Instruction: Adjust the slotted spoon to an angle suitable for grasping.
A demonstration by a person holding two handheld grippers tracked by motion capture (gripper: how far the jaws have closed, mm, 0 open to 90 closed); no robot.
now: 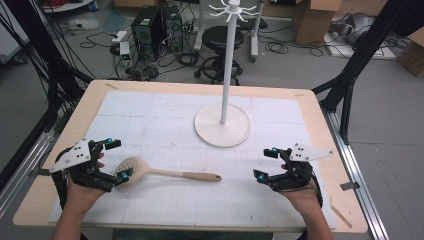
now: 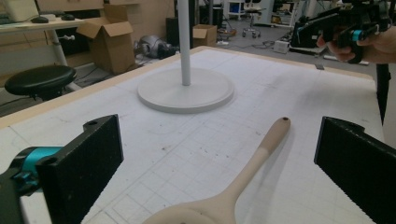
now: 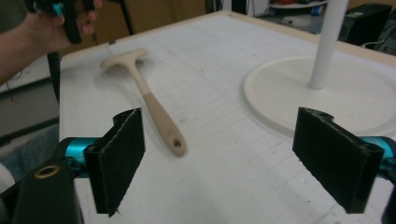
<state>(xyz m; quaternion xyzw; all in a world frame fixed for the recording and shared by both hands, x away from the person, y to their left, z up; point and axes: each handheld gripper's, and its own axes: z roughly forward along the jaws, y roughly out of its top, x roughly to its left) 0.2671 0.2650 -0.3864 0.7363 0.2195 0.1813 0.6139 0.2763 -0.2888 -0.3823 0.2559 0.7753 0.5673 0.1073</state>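
Spoon (image 1: 165, 173) lies flat, bowl between left fingers (image 1: 123, 176) (untouched).

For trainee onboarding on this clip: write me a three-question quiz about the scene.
1. True or false: the wooden spoon lies flat on the table.
2. Which end of the spoon is nearer the left tool? A) bowl B) handle tip
3. What stands beyond the spoon, toward the table's far edge?

Key: 1 true. 2 A; both jaws stand apart beside the bowl, not pressing it. 3 The white hanger stand with its round base.
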